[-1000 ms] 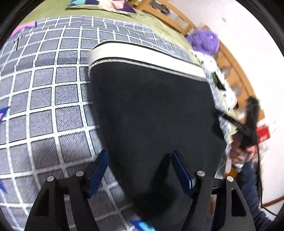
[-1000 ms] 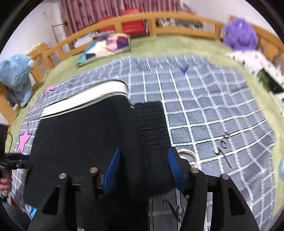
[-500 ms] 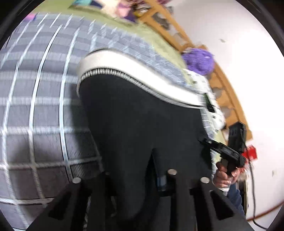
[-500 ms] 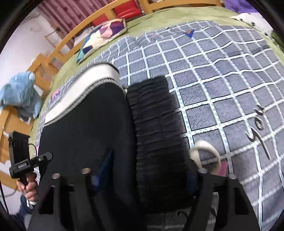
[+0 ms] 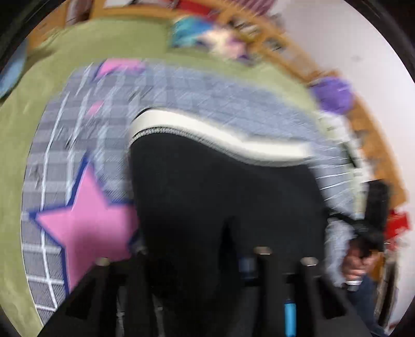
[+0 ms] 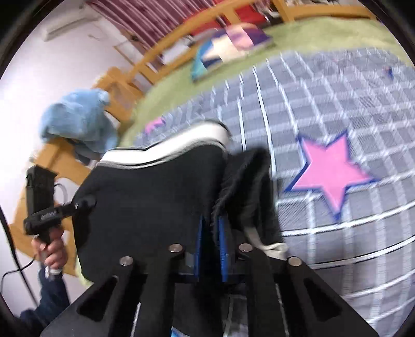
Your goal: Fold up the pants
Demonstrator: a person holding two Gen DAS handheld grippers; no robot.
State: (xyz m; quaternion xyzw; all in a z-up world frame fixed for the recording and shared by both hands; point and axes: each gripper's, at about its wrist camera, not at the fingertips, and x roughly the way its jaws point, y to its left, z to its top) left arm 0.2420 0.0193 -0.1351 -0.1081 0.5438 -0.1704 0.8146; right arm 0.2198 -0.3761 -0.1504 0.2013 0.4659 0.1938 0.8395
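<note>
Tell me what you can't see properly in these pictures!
- Left gripper, left wrist view: motion blur and the black pants with a white waistband hide its pads, so its grip is unclear.
- Purple fuzzy thing, left wrist view: too blurred to identify.
- Lower part of the pants, right wrist view: hidden under the right gripper, whose jaws have just been closing on the fabric.

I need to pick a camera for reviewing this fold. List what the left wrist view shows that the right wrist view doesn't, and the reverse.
Left wrist only: a purple plush toy by the wooden rail, and something red near the wall.

Right wrist only: a blue plush toy, maroon curtains, and the right tool with its blue pads closed on a ribbed fold of cloth.

Both: the black pants, their white waistband, a pink star and the checked blanket.
</note>
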